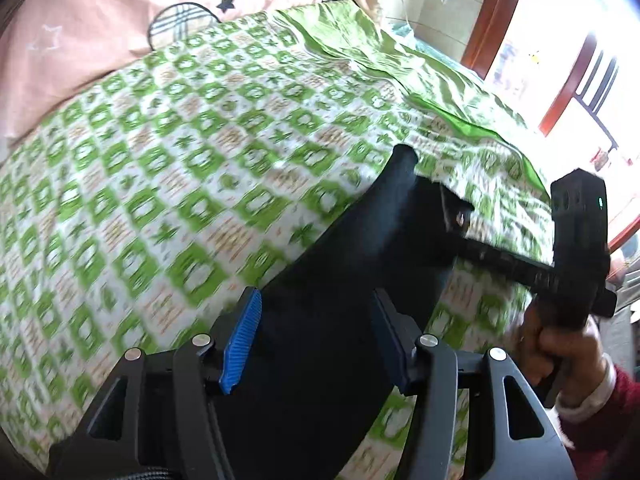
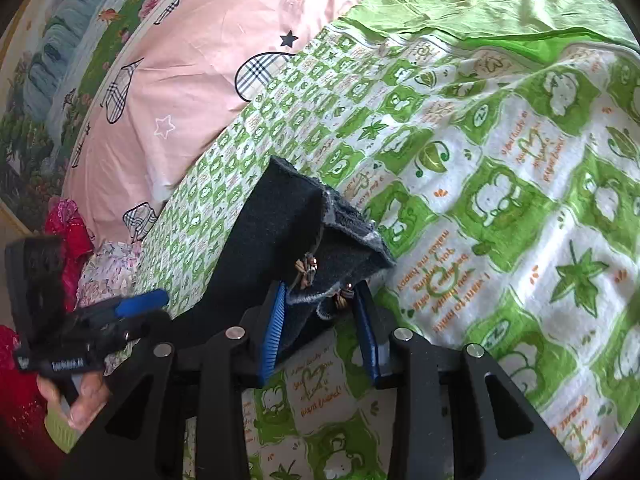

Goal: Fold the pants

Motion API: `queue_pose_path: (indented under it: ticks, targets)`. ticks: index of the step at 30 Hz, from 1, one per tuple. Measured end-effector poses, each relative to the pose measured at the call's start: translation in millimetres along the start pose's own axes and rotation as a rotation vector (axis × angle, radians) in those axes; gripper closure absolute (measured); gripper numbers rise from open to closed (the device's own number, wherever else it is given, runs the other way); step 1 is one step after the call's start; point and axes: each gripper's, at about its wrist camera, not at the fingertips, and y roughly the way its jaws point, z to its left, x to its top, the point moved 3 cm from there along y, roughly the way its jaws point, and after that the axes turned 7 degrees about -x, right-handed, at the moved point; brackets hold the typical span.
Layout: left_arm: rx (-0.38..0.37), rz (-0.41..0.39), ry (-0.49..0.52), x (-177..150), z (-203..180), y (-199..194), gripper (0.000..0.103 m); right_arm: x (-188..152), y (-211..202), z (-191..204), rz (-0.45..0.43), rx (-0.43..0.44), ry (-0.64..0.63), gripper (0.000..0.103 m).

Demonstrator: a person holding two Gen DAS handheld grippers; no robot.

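**Dark pants held up over a green checked bed cover**

A green-and-white checked cover (image 1: 168, 168) is lying across the bed, with a pink sheet (image 2: 208, 40) showing at eleven o'clock and a plain green fold (image 2: 500, 12) at one o'clock. A wood-framed window (image 1: 568, 52) is glaring at two o'clock of the left view, washing out everything beyond it. The pants (image 1: 352, 264) are hanging above the cover, between both tools. The left gripper (image 1: 316, 344) is sitting with its blue pads either side of the dark cloth, seemingly pinching it, though blur is leaving contact uncertain. The right gripper (image 2: 322, 332) is clamping the frayed hem. The pants' lower part is cut off behind the grippers.
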Motion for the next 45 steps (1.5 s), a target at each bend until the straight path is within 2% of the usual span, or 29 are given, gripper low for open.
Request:
queue_pose_path:
  ticks: [1,5,9,12,14,18,23,29,38,45]
  targets:
    - [-0.019,0.011,0.003,8,-1,8,0.045,0,-2,-2,-0.018,-0.023,-0.011,0.09]
    - [-0.049,0.061,0.053,32,-13,40,0.041,0,-7,-16,-0.046,0.024,0.036,0.092]
    - [-0.056,0.113,0.092,49,-22,70,0.042,-3,-6,-18,-0.064,0.045,0.039,0.092]
    - [-0.105,0.165,0.093,59,-27,93,0.058,-3,-5,-20,-0.058,0.063,0.044,0.092]
    - [-0.137,0.182,0.08,62,-28,105,0.072,-3,-4,-20,-0.056,0.068,0.045,0.092]
    - [-0.13,0.164,0.101,65,-36,108,0.081,-4,-4,-20,-0.05,0.071,0.041,0.092]
    - [-0.065,0.135,0.18,59,-49,98,0.091,-4,-6,-16,-0.047,0.064,0.03,0.092]
    - [-0.084,0.092,0.16,54,-51,75,0.093,-2,-18,-4,-0.05,0.083,-0.006,0.092]
    - [-0.094,-0.031,0.125,35,-49,9,0.094,-1,-48,54,-0.066,0.245,-0.149,0.092]
    - [-0.073,-0.128,0.055,1,-25,-48,0.094,-16,-56,114,-0.03,0.358,-0.286,0.092]
